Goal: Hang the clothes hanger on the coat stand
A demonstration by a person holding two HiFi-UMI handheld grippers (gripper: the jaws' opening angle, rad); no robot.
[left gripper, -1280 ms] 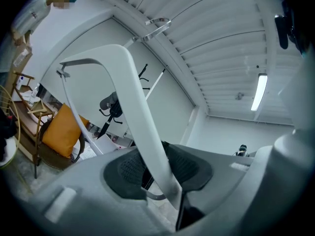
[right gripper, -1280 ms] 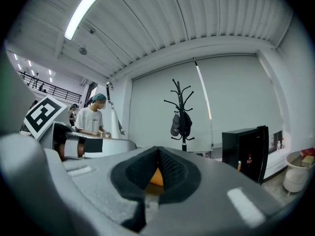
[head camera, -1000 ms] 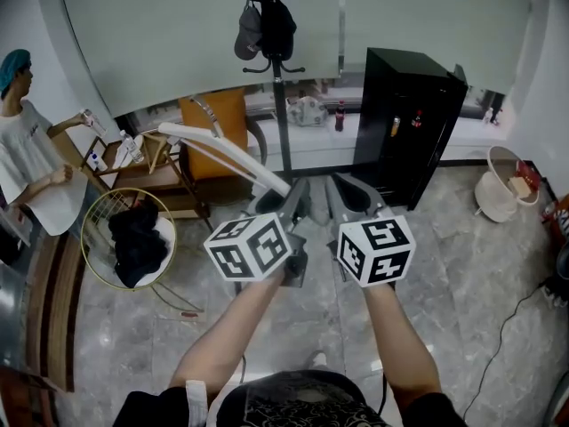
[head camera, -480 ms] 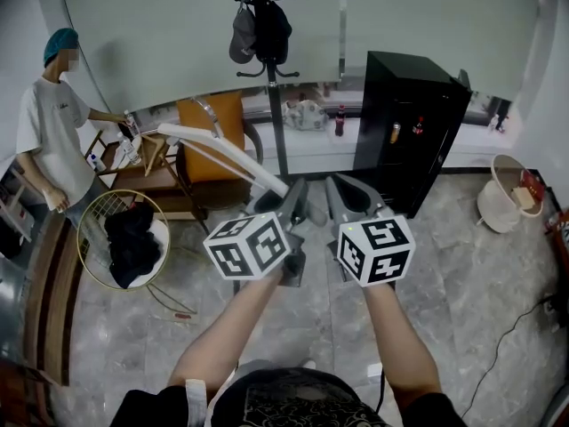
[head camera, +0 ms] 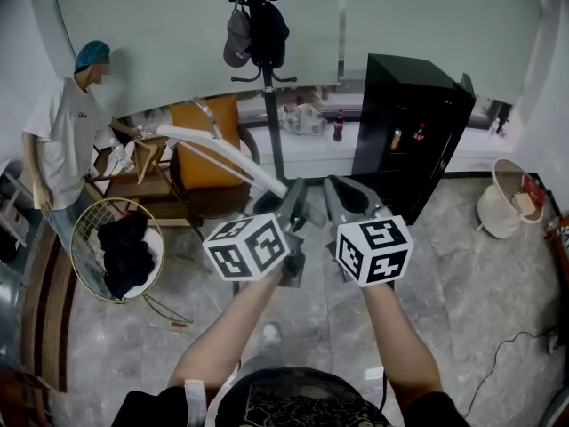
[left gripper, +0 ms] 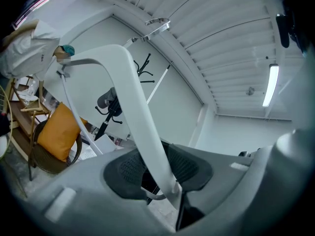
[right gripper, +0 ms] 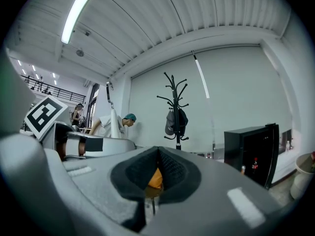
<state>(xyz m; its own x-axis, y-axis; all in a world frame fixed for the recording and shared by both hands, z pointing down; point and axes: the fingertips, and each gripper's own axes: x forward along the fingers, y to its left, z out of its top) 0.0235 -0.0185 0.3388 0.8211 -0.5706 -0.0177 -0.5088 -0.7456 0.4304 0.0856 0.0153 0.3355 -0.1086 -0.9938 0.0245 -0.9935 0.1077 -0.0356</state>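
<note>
The left tongs [head camera: 292, 201] are clamped on one arm of the white hanger [head camera: 222, 154], just as they were a second ago. In the left gripper view the pads press the arm from both sides. The right tongs [head camera: 348, 196] ride beside them, closed and empty: in the right gripper view only the orange chair [head camera: 209, 136] shows through the slit below the pads.

Neither pair has shifted in the head view, and the hanger lies at the same slant, up and to the left, with its metal hook [head camera: 206, 109] at the far end. What has changed is the room around them. The basket [head camera: 80, 238] of dark clothes has slid left and down, and the coat stand [head camera: 267, 87] sits a little lower in the picture. The bystander [head camera: 67, 132] has come in from the left edge and stands upright by the chair. That fits the wearer walking toward the stand, tongs held out ahead.

So the task is probably in its carry stage. The hanger is secure but well apart from the stand, whose pegs are above the tongs and already bear a cap [head camera: 237, 38] and a dark item. More approach is likely needed, then a lift to bring the hook over a free peg.
</note>
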